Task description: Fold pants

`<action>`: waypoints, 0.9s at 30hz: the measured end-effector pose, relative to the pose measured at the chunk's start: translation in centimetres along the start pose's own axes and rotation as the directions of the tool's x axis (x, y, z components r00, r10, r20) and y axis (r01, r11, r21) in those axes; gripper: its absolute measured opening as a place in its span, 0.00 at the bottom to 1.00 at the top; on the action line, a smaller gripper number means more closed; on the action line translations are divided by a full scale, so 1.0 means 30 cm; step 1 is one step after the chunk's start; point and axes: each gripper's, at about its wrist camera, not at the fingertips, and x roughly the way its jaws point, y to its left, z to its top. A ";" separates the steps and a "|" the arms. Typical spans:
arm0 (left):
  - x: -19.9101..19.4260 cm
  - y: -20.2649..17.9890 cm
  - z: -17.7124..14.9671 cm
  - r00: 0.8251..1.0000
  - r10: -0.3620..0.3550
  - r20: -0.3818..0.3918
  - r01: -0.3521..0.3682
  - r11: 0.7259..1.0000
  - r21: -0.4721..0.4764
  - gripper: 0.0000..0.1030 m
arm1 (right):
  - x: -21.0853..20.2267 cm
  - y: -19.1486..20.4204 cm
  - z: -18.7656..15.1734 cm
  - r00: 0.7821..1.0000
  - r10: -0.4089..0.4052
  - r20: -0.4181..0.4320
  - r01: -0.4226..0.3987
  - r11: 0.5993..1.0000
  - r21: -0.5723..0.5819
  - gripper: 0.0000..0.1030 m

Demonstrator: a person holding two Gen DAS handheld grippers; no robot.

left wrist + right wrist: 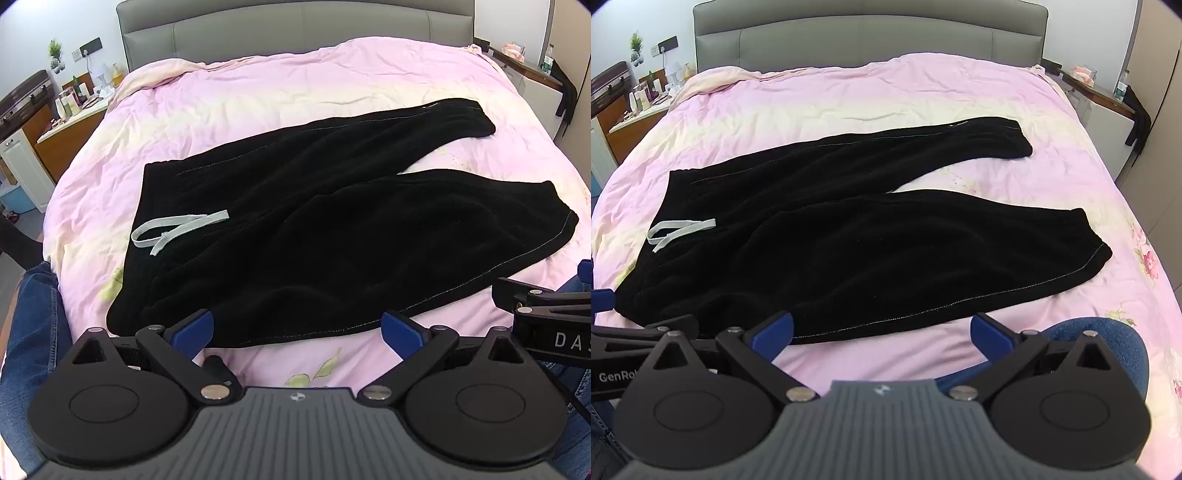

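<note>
Both grippers are empty and spread wide. We see our left gripper [297, 330] at the bottom centre of the left wrist view, blue pads [195, 328] well apart with only duvet between them. Our right gripper [882, 330] sits the same way at the bottom centre of the right wrist view, jaws wide and nothing held.

We judge the fold has not begun. The pants [314, 229] lie flat and full length on the pink duvet [295, 92], filling the middle of both frames. Their waistband is at the left, with the pale drawstring [177, 230] lying loose on it, and the two legs run to the right, splayed apart in a V with a wedge of duvet showing between them. No layer is doubled over yet, so bringing the legs together and every fold after that is still left.

Relative to us, the near edge of the pants lies just above the pads in both views. In the left view the left pad sits just beside the waist corner at lower left; we cannot tell whether it touches. In the right view the near leg's seam passes just above the gap.
</note>
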 end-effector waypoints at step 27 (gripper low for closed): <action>0.001 0.014 -0.002 1.000 -0.015 0.004 0.015 1.000 -0.013 1.00 | 0.015 0.013 0.002 1.000 0.001 -0.008 -0.001 1.000 -0.001 0.95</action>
